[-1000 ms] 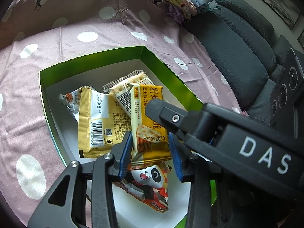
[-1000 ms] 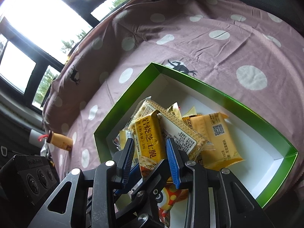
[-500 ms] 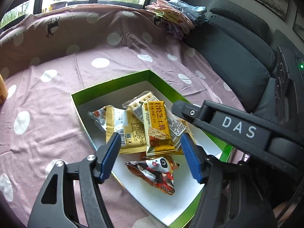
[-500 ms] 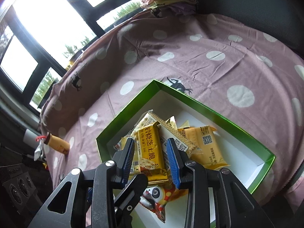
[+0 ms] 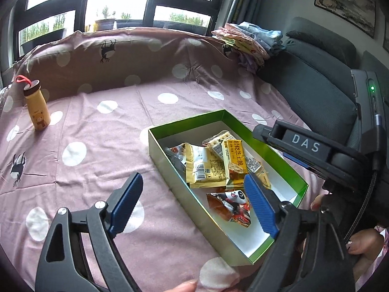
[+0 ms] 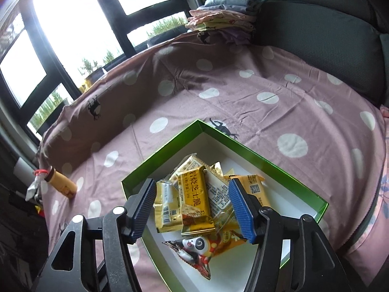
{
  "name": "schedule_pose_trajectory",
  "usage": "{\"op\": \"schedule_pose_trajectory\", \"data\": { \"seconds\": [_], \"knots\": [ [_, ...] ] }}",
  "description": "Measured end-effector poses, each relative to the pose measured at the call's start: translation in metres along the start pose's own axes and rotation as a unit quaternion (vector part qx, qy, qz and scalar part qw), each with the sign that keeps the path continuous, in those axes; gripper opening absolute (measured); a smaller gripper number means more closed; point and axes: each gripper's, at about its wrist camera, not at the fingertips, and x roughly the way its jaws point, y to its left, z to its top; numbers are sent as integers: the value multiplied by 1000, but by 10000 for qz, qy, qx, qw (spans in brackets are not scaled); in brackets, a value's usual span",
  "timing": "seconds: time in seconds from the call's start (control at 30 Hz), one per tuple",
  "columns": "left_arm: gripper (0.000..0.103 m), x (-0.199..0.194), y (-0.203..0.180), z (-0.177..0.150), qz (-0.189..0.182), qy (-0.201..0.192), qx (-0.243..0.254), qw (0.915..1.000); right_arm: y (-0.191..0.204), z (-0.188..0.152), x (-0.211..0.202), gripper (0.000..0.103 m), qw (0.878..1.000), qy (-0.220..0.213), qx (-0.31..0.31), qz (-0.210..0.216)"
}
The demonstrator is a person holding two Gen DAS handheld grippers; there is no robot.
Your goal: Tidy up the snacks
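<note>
A green box with a white inside lies on the spotted purple cloth; it also shows in the right wrist view. Several snack packets lie piled in it: an orange-yellow cracker packet on top, a yellow packet beside it, and a red panda packet at the near end. My left gripper is open and empty above the box's near left side. My right gripper is open and empty above the pile; its body shows at the right of the left wrist view.
A small yellow bottle with a brown cap stands far left on the cloth. Folded clothes are stacked at the back by a grey sofa. Windows run along the far side.
Both grippers have pulled up and back from the box. Both have opened wide. The orange-yellow cracker packet now lies free on the pile in the box.
</note>
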Motion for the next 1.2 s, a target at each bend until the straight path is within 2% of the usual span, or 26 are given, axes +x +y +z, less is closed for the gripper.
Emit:
{"op": "schedule_pose_trajectory", "data": {
  "seconds": [0.13,0.33,0.7,1.2],
  "knots": [
    [86,-2,7,1,-138,41,-95,9999,6,-1,-8,74,9998,-110,-117,-114],
    [86,-2,14,1,-36,52,-125,9999,12,-3,-20,80,9992,-237,-240,-214],
    [86,-2,21,0,29,94,-240,9997,18,-5,-25,82,9987,-270,-372,-213],
    [86,-3,26,-1,38,178,-273,9995,20,-6,-25,82,9981,-185,-396,-443]
  ]
}}
